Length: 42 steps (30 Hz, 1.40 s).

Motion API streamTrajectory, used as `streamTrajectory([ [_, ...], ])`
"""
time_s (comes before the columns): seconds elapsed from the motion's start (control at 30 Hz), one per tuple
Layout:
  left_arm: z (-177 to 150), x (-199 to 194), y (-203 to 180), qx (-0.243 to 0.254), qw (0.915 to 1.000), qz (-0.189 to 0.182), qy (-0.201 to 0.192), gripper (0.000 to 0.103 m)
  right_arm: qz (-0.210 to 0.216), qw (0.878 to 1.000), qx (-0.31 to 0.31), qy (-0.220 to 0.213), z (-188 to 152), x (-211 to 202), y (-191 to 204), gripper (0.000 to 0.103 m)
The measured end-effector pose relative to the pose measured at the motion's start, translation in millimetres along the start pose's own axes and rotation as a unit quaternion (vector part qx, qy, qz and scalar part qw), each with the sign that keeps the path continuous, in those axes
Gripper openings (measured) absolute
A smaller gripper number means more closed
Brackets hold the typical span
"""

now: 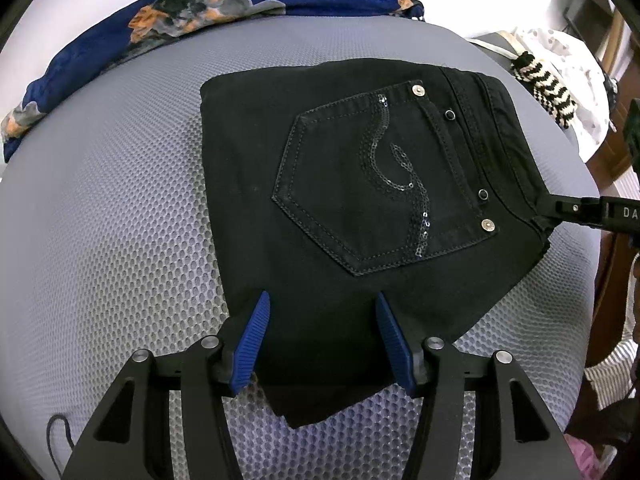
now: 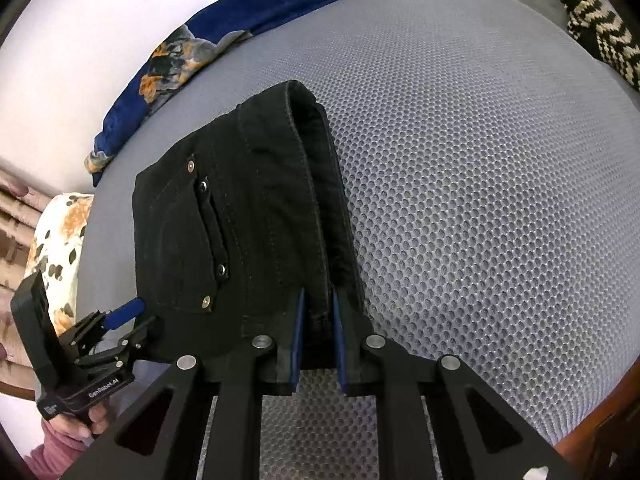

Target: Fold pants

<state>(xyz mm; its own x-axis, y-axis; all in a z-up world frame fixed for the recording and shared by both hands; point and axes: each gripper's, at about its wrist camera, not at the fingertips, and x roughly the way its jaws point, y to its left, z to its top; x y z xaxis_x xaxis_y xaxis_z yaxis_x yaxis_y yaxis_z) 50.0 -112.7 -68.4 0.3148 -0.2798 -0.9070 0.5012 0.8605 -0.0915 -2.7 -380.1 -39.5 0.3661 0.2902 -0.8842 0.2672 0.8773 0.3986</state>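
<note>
The grey mesh mattress fills nearly all of both views, with a blue flowered cloth bunched along its far edge at the upper left of each frame and a black-and-cream knitted thing at the upper right. On the mattress, centre-right in the left wrist view, lie the black pants, already folded into a compact block with the sequinned back pocket facing up and the waistband turned toward the right of that frame. The left gripper, at the bottom centre of its own view, stands about half open, its blue pads astride the near edge of the pants; the pads do not appear to press the cloth, so it looks like a steadying straddle, not a hold. The right gripper, at the bottom centre of the right wrist view, is nearly closed and pinches the thick waistband corner between its pads. Judging by this, the step in hand is a last tidy or a further fold of the block. To do it well, the right claw should keep its pinch through all layers and carry the waistband across low and level, while the left one closes on or presses the near edge so the stack underneath does not slide or splay; release only once the edges line up.
</note>
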Motion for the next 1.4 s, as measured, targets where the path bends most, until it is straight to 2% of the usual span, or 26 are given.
streamTrajectory([
  [0.27, -0.8, -1.1, -0.5, -0.002, 0.9999, 0.012, -0.001, 0.06, 0.005, 1.0, 0.004, 0.005, 4.2, -2.3, -1.8, 0.016],
  [0.4, 1.0, -5.5, 4.4, -0.018, 0.9998, 0.002, -0.005, 0.06, 0.004, 1.0, 0.005, 0.01, 8.0, -1.8, -2.6, 0.016],
  [0.5, 2.0, -12.6, 14.3, -0.042, 0.9988, -0.021, -0.014, 0.06, 0.001, 1.0, -0.002, 0.012, 11.5, -2.6, -0.2, 0.017],
  [0.53, 2.5, -15.5, 20.2, -0.055, 0.9979, -0.03, -0.019, 0.06, -0.001, 1.0, -0.003, 0.012, 12.3, -3.4, 0.2, 0.021],
  [0.57, 3.0, -18.1, 26.3, -0.067, 0.9968, -0.037, -0.024, 0.06, -0.005, 1.0, -0.004, 0.012, 13.0, -3.9, 0.2, 0.03],
  [0.63, 4.1, -21.7, 37.4, -0.085, 0.9947, -0.048, -0.031, 0.061, -0.013, 1.0, -0.009, 0.013, 15.9, -3.3, -0.9, 0.035],
  [0.73, 5.9, -24.3, 57.6, -0.116, 0.9905, -0.067, -0.034, 0.061, -0.01, 1.0, -0.015, 0.018, 17.1, -1.9, -2.5, 0.036],
  [0.83, 7.3, -22.2, 74.4, -0.144, 0.9859, -0.081, -0.027, 0.061, 0.011, 1.0, -0.015, 0.021, 20.9, -2.1, -6.6, 0.036],
  [0.9, 8.5, -18.1, 83.8, -0.158, 0.9828, -0.095, -0.019, 0.061, 0.032, 0.999, -0.013, 0.025, 24.7, -1.7, -10.5, 0.04],
  [0.97, 9.2, -13.1, 90.6, -0.17, 0.9797, -0.105, -0.011, 0.061, 0.052, 0.998, -0.01, 0.027, 28.2, -0.3, -15.0, 0.053],
  [1.0, 9.2, -10.6, 92.1, -0.175, 0.9781, -0.113, -0.007, 0.061, 0.059, 0.998, -0.008, 0.027, 29.8, 0.4, -17.0, 0.054],
  [1.4, 18.8, 11.6, 89.5, -0.191, 0.9669, -0.169, 0.015, 0.061, 0.123, 0.991, 0.012, 0.049, 52.2, 30.0, -35.7, 0.054],
])
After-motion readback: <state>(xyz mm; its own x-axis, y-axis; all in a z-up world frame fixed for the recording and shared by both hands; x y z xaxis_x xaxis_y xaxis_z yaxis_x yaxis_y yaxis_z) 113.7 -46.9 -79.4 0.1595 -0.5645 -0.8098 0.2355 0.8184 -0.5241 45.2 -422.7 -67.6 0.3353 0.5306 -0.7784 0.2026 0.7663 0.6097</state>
